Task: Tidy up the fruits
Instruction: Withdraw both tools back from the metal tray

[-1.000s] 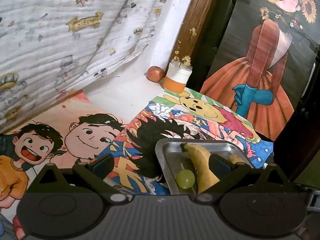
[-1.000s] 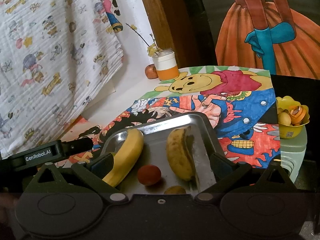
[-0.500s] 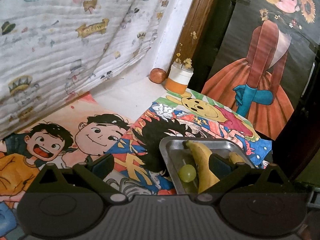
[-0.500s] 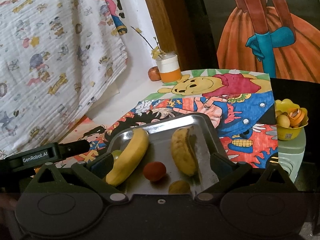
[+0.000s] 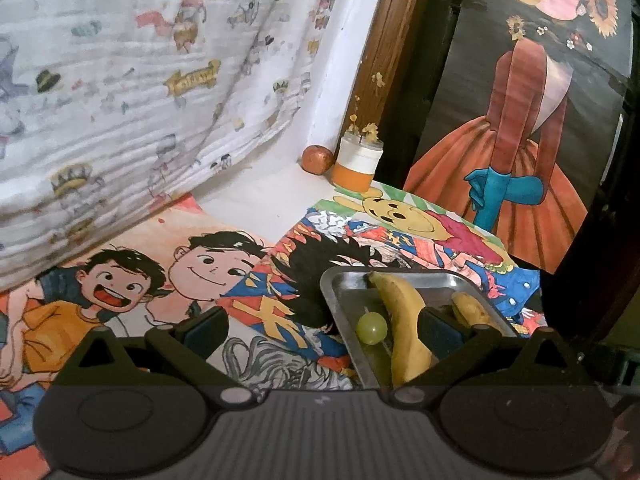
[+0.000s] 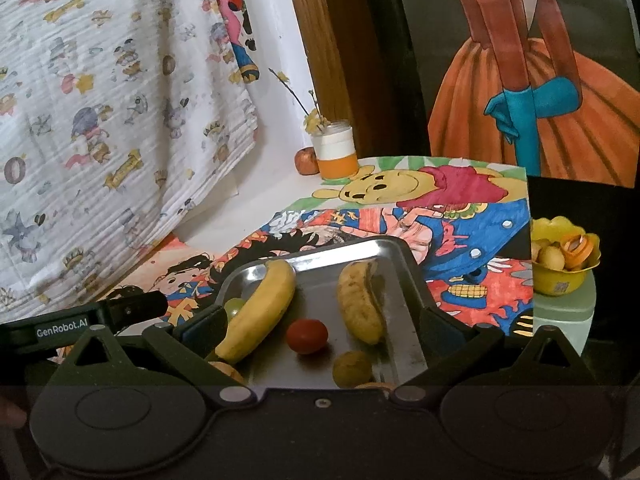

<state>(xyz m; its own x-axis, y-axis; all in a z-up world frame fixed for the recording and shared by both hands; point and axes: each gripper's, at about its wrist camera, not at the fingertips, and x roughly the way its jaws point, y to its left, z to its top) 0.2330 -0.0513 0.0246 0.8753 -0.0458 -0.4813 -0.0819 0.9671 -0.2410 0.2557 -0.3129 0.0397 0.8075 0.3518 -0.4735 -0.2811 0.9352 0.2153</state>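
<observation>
A steel tray lies on the cartoon-printed table cover. In it are a yellow banana, a spotted banana, a green grape, a red tomato and a small brownish-yellow fruit. My right gripper stands open just above the tray's near end, nothing between its fingers. My left gripper is open too, over the tray's left rim and the cover; in the right wrist view it shows as a black arm at the left.
A reddish apple and an orange-and-white jar with dried twigs stand at the back by the wooden door frame. A yellow bowl of small fruits sits on a pale green stool off the table's right edge. A printed cloth hangs at the left.
Both grippers have drawn back and up from the tray, which now sits farther away and shows more of its fruit. Both stay open and nothing was picked up.
</observation>
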